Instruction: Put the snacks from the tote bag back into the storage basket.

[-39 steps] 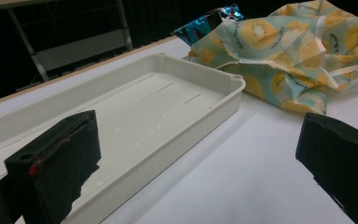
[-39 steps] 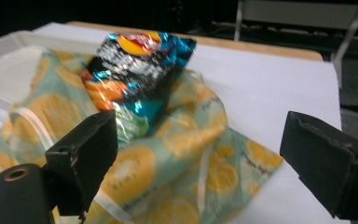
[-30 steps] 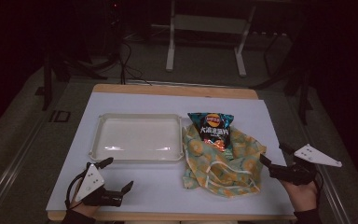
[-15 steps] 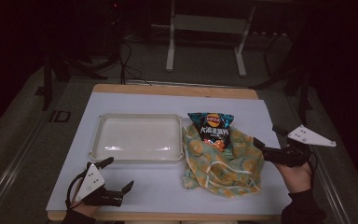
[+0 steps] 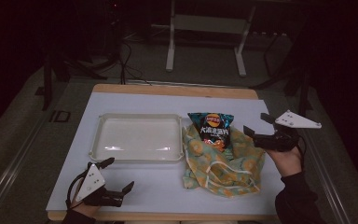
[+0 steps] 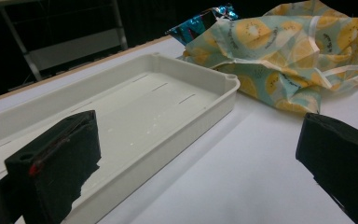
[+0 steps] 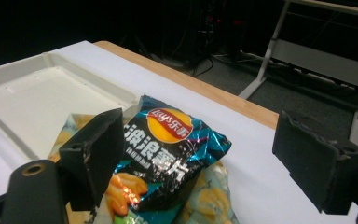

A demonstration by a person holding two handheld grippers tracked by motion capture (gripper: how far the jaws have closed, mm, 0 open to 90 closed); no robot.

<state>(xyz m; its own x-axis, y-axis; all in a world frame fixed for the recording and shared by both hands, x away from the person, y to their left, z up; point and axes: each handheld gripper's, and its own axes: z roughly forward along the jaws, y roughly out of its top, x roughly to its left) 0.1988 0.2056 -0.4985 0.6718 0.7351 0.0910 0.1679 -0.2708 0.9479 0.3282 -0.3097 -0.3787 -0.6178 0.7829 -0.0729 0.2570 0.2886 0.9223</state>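
Observation:
A dark blue Lay's chip bag [image 5: 212, 129] [image 7: 168, 158] lies on top of a crumpled cloth bag [image 5: 223, 161] [image 6: 284, 56] printed with yellow fruit slices, right of centre on the table. A shallow white tray [image 5: 137, 138] [image 6: 135, 107] sits empty to its left. My right gripper [image 5: 256, 127] [image 7: 200, 154] hovers open just right of the chip bag, jaws wide apart and pointing at it. Near the front left edge my left gripper [image 5: 117, 173] [image 6: 196, 168] rests low, open, with nothing between its jaws, facing the tray's near corner.
The white table top [image 5: 140, 191] has a wooden strip [image 5: 177, 90] along its far edge. Beyond it stand a metal frame [image 5: 205, 28] and cables on a dark floor. A rail [image 5: 9, 172] runs along the left side.
My right gripper has risen and moved forward and left, from the table's right edge to beside the chip bag. The left gripper has stayed put.

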